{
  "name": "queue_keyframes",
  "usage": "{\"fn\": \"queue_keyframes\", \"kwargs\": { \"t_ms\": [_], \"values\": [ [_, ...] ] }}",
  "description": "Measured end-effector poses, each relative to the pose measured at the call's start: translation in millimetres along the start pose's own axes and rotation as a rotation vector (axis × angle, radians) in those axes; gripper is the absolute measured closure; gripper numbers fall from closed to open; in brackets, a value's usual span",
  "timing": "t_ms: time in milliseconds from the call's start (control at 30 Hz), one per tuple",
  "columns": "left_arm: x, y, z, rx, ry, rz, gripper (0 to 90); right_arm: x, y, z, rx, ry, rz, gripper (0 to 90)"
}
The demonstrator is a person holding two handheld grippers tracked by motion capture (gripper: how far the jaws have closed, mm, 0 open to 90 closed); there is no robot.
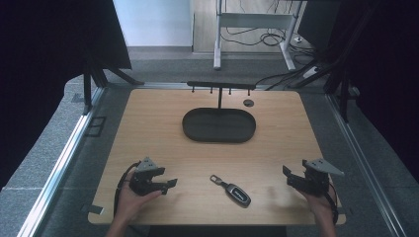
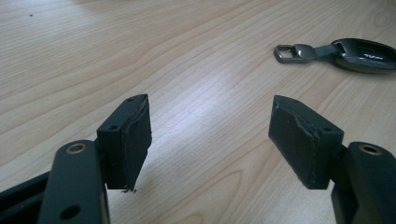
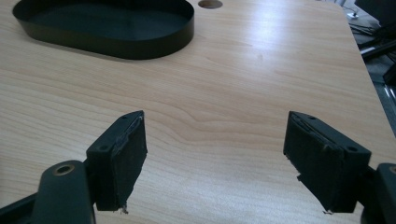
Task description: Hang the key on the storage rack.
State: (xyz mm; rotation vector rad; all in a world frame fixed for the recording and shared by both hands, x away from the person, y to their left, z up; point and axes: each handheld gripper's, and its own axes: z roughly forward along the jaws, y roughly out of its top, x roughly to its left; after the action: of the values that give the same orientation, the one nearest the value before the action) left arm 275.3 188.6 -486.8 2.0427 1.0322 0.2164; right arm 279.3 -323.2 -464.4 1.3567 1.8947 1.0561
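A dark car key fob (image 1: 237,193) with a metal ring lies on the wooden table near the front edge, between my two grippers. In the left gripper view the key fob (image 2: 359,53) sits at the upper right, ahead of the jaws and apart from them. My left gripper (image 1: 170,182) rests low at the front left, open and empty (image 2: 210,137). At the front right my right gripper (image 1: 286,173) is open too, with bare table between its pads (image 3: 215,158). A black oval tray (image 1: 190,129) with a hook stand (image 1: 220,86) rising from it sits at the table's far middle; the tray's rim (image 3: 116,44) also appears in the right gripper view.
A round cable hole (image 1: 248,102) is in the table right of the stand. Metal rails (image 1: 64,158) run along both table sides. Cables and a desk frame (image 1: 252,22) lie on the floor beyond the far edge.
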Motion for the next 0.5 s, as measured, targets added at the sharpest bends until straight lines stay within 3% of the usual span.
{"fn": "queue_keyframes", "kwargs": {
  "t_ms": [167,500],
  "values": [
    [2.2,-0.6,-0.1,-0.002,0.003,-0.008,30.6,-0.6,0.7,0.2,-0.003,0.015,-0.008,24.1],
    [0.1,0.3,-1.1,-0.011,-0.003,0.002,30.4,-4.7,1.0,-1.2,0.018,0.059,0.04,29.1]
  ]
}}
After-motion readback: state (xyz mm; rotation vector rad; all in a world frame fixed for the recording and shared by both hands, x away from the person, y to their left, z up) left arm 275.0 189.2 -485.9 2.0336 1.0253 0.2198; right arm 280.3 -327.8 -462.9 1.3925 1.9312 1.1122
